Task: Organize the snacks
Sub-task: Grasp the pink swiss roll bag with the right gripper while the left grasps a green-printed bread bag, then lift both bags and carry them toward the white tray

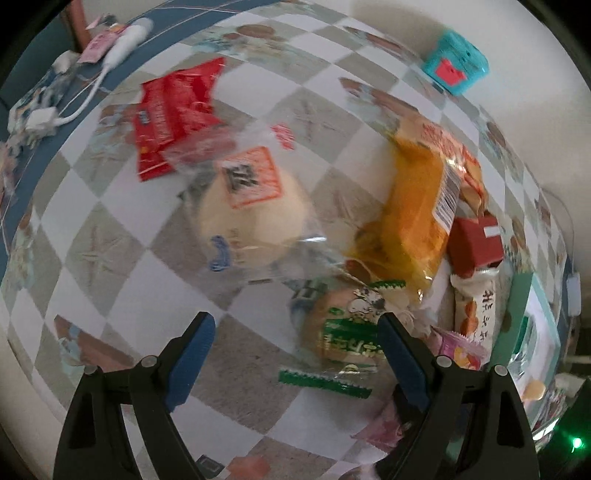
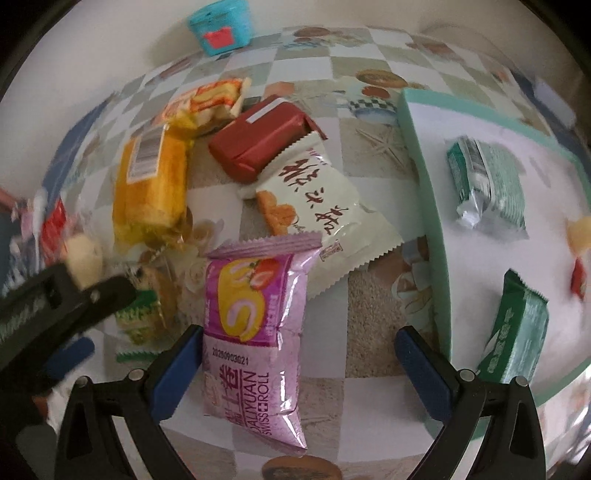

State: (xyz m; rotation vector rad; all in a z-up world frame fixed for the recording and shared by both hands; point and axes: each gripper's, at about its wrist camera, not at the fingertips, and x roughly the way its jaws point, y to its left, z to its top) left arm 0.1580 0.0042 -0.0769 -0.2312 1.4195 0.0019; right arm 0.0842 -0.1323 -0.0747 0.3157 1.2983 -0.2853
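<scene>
My left gripper (image 1: 300,334) points down at the table, open, with a clear green-edged pack holding a brown round cake (image 1: 343,336) lying between its blue fingers, nearer the right one. Beyond it lie a pale round bun in a clear pack (image 1: 251,210) and a red packet (image 1: 173,118). My right gripper (image 2: 299,354) is open over a purple Swiss roll pack (image 2: 255,332); its right pad stands well clear of the pack. The teal-rimmed white tray (image 2: 424,184) to its right holds two green packets (image 2: 487,184).
A yellow cake pack (image 2: 151,184), a red box (image 2: 262,140) and a white packet with a biscuit picture (image 2: 325,199) lie clustered mid-table. A small teal box (image 2: 221,26) stands by the wall. A white cable and plug (image 1: 125,40) lie at the far left edge.
</scene>
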